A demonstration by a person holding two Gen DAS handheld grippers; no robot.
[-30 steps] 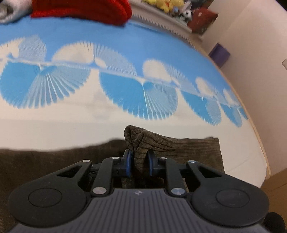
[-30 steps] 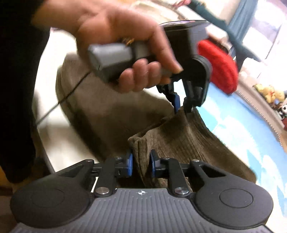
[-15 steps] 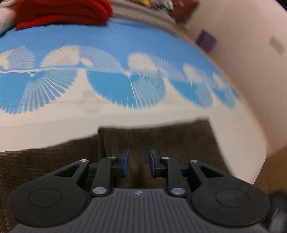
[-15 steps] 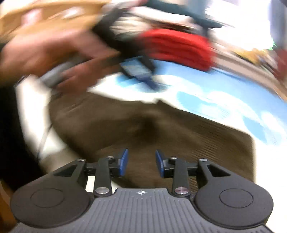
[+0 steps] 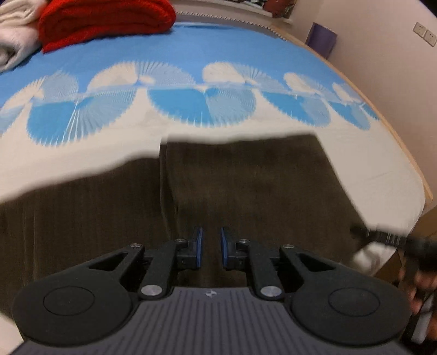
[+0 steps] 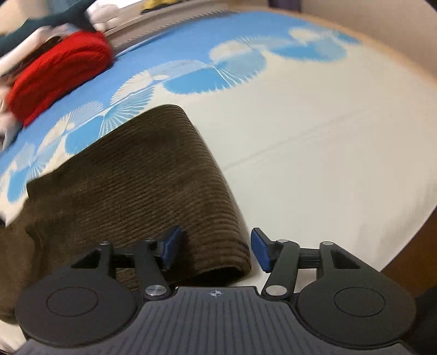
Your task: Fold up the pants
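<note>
Your pants [image 6: 131, 191] were brown ribbed corduroy, lying flat on the bed [image 6: 327, 163] with one part folded over another, the doubled layer ending in a soft rounded edge near your right gripper [image 6: 215, 250]. Its blue pads [image 6: 170, 245] stood wide apart, having just been opening, with the fold's corner loosely between them and nothing pinched. Your left gripper [image 5: 210, 247] hung over the dark cloth [image 5: 245, 191] with its jaws narrow, having just been closing, and empty; a slim gap showed between the pads. The bedsheet [image 5: 191, 68] was smooth, cream near you and bright blue further off, printed with fan-shaped scallops. A chunky red knit [image 5: 103, 19] sat folded at the far end beside a pale fleecy blanket [image 5: 16, 35]. Beyond the bed's wooden edge rose a plain beige wall [image 5: 382, 68].
</note>
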